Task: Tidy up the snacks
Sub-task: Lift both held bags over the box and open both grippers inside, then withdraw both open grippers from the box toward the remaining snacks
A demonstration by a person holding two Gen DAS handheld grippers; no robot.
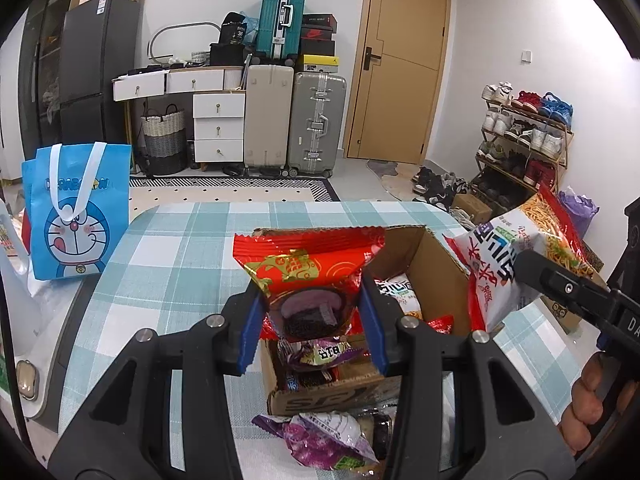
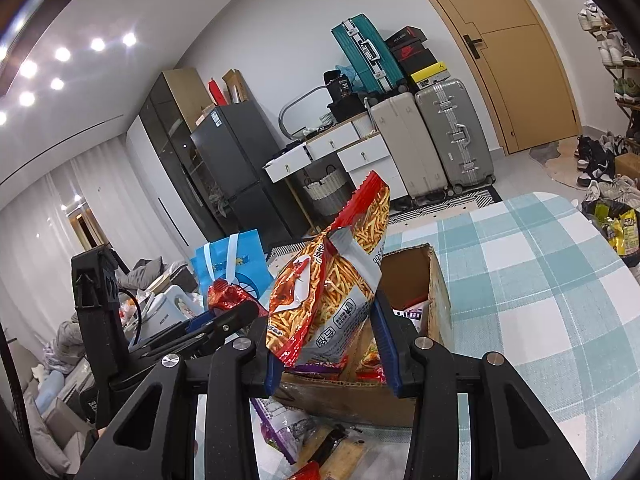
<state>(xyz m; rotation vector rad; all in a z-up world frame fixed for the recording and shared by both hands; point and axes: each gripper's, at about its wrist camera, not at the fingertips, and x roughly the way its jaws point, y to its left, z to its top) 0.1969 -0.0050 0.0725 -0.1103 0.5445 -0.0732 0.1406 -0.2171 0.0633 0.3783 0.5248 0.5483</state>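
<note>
The red snack packet (image 1: 308, 276) hangs above the open cardboard box (image 1: 436, 256), clamped at its lower end by the left tool (image 1: 310, 328), whose 2 blue pads press in on the packet from either side. Just to the right, the noodle-stick bag (image 1: 520, 256), white and orange with red edging, is held tilted over the box's right wall by the right tool (image 2: 330, 344), which is closed on the bag's lower part. Inside the box lie more packets, among them a purple one (image 1: 320, 354) near the front wall and a white one (image 1: 400, 292) further back. Another purple packet (image 1: 320, 436) lies on the desk (image 1: 180, 264) just in front of the box. The desk carries a teal and white checked cloth. At its far left stands a blue cartoon bag (image 1: 78, 208). Beyond, against the far wall, are 3 suitcases (image 1: 316, 128) and a shoe rack (image 1: 524, 136) on the right.
</note>
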